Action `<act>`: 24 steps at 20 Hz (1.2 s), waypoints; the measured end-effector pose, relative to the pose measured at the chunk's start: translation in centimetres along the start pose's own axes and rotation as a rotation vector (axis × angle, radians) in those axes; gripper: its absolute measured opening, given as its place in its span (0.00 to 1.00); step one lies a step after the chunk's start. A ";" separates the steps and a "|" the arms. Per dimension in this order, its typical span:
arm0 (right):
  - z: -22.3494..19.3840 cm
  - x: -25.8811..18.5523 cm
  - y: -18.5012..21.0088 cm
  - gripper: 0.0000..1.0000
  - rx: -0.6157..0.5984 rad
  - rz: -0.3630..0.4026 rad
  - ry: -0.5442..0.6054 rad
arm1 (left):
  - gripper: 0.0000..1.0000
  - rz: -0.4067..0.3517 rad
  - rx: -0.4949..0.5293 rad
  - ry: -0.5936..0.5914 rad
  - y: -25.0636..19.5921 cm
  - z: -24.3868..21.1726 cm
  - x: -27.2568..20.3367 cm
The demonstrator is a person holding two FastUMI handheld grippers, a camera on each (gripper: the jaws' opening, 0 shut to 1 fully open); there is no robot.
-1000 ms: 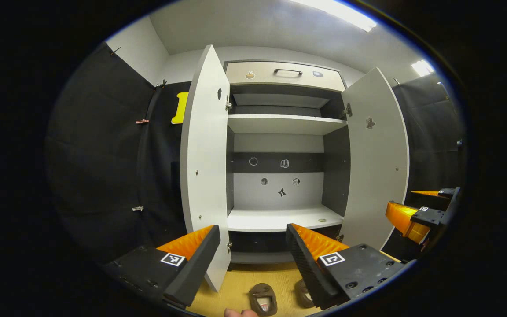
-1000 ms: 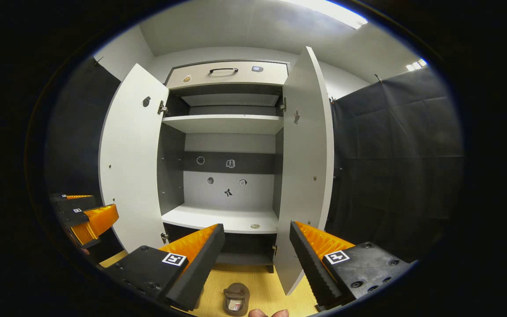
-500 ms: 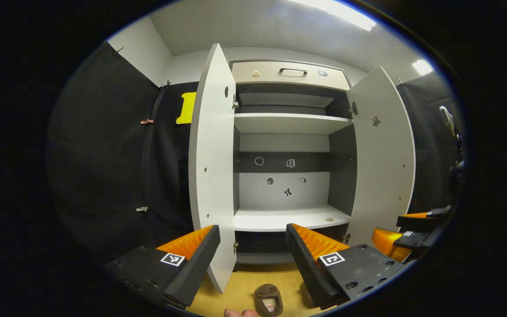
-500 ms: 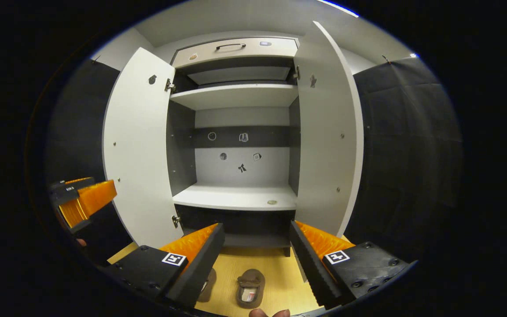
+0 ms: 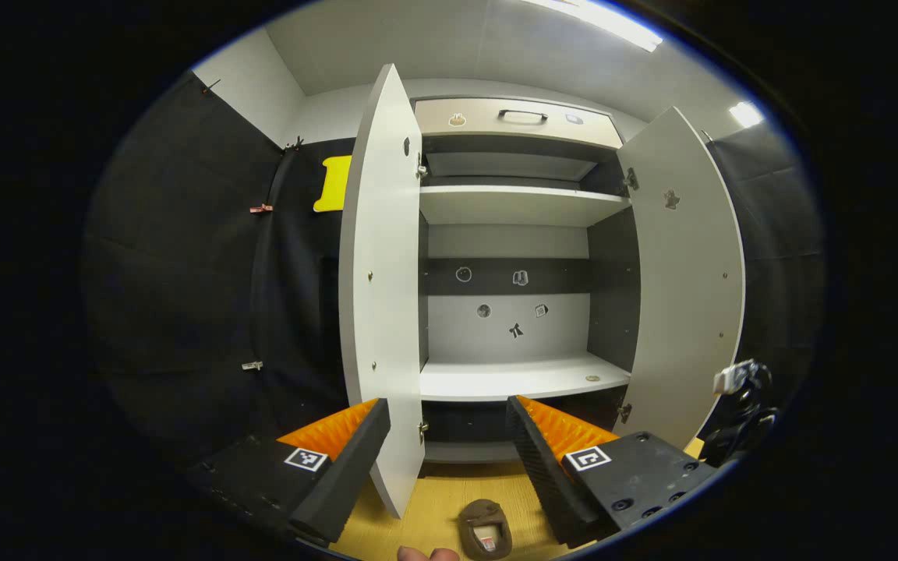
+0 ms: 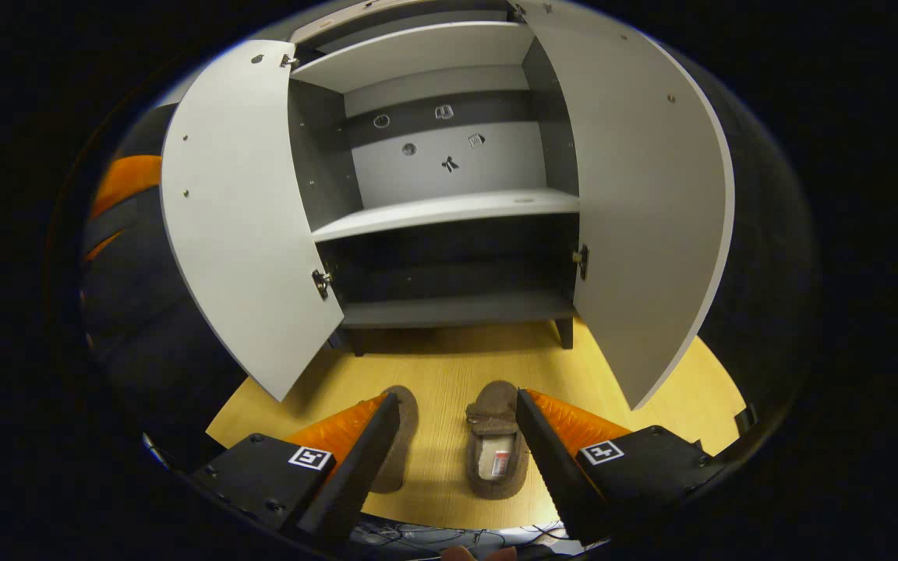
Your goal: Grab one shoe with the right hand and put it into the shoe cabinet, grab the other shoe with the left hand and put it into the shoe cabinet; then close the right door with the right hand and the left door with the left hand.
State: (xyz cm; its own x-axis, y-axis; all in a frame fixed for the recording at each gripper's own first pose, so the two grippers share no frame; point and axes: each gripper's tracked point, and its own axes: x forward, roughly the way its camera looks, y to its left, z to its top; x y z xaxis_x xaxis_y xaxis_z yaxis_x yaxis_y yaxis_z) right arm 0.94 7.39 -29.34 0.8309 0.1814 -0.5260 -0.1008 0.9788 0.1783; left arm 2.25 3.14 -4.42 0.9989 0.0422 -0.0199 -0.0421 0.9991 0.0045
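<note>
Two brown slippers lie side by side on the yellow wooden floor in front of the open shoe cabinet [image 6: 449,210]. In the right gripper view the right slipper [image 6: 496,444] sits between the fingers of my right gripper [image 6: 457,401], which hangs open above it. The left slipper [image 6: 404,436] is partly hidden behind that gripper's left finger. My left gripper [image 5: 445,413] is open and empty, facing the cabinet [image 5: 519,382] from farther up. One slipper [image 5: 485,530] shows low between its fingers. Both doors stand wide open.
The left door [image 6: 238,218] and right door [image 6: 644,195] flank the floor space where the slippers lie. A dark lower compartment [image 6: 449,273] sits under the white shelf. An orange part of the other gripper [image 6: 125,183] shows at the left. A drawer [image 5: 515,121] tops the cabinet.
The right gripper has tipped down and lowered toward the floor, so both slippers now lie between its fingers. Its orange fingers have dropped out of the left gripper view. The left gripper barely moved.
</note>
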 end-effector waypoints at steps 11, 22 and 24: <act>-12.2 10.2 -1.7 0.97 0.077 -0.043 0.248 | 0.95 0.060 -0.045 0.117 2.6 -5.1 1.1; -11.4 18.0 -4.3 0.37 0.040 -0.164 0.135 | 0.95 0.122 -0.039 0.202 4.9 -9.1 0.6; -11.0 17.3 -4.1 0.18 0.053 -0.144 0.141 | 0.95 0.127 -0.037 0.204 5.3 -9.1 0.6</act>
State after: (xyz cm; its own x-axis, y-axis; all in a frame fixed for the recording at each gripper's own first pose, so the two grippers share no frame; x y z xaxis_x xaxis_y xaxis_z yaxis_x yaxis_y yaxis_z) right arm 9.74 7.54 -48.32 0.7491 0.0546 -0.6602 0.0459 0.9899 0.1340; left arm 2.39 8.49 -13.55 0.9609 0.1638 -0.2232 -0.1718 0.9850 -0.0169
